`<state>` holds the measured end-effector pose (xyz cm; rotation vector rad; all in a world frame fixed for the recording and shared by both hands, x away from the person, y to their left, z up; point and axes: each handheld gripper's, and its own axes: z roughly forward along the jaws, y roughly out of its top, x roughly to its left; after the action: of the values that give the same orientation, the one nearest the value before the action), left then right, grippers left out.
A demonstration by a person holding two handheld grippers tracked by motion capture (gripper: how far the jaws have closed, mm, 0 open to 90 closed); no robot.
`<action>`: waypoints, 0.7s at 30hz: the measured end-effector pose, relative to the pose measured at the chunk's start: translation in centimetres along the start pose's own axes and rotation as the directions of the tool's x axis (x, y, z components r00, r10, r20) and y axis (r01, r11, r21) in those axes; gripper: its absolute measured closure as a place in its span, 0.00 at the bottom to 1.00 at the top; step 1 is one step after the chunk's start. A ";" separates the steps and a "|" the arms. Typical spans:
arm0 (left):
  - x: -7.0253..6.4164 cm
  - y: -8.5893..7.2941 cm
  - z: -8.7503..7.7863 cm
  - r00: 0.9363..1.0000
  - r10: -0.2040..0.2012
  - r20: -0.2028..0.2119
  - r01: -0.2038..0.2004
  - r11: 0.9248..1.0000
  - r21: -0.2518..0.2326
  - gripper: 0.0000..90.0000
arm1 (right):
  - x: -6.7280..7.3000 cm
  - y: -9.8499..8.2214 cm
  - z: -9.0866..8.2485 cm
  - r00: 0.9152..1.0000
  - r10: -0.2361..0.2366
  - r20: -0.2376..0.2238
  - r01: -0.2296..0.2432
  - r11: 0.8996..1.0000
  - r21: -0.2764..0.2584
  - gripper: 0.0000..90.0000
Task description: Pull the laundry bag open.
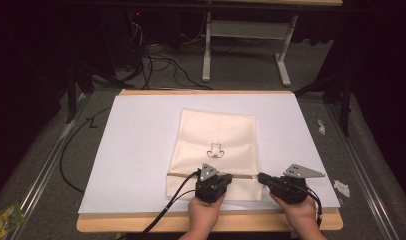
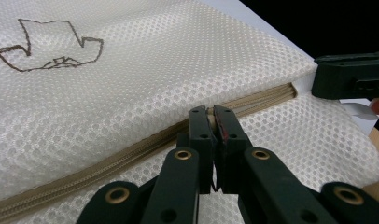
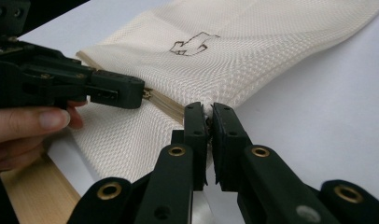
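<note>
Left claw [image 2: 212, 116] clamped on mesh zipper bag's [image 1: 218, 135] zipper [image 2: 131, 149] — right claw [image 3: 209, 114] pinching the bag's edge — on white-covered worktop [image 1: 136, 145].

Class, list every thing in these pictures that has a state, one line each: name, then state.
Mesh bag: lying flat on the white sheet.
Zipper: closed along the stretch seen.
Left tool: shut on the zipper, seemingly its pull.
Right tool: shut on the bag's corner at the zipper's end.
White sheet: spread flat on the board.
</note>
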<state>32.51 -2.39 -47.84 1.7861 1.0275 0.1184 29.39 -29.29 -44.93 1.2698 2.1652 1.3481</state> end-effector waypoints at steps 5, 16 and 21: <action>0.6 0.3 -1.1 0.999 0.015 -0.050 -0.015 1.000 -0.005 0.98 | -0.4 0.1 -0.2 1.000 0.021 0.002 -0.020 1.000 -0.002 0.97; 7.9 0.3 -6.9 0.965 -0.106 -0.241 0.114 0.993 0.019 0.98 | -4.8 -0.8 -2.9 0.981 0.143 0.129 -0.136 0.989 -0.059 0.96; 8.4 0.2 -8.0 0.970 -0.062 -0.236 0.080 0.994 0.069 0.97 | -5.1 -0.8 -2.4 0.980 0.140 0.139 -0.135 0.990 -0.044 0.96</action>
<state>33.83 9.09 -47.00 1.8339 1.2781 0.2527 30.32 -34.94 -45.36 1.4782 1.9827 1.2964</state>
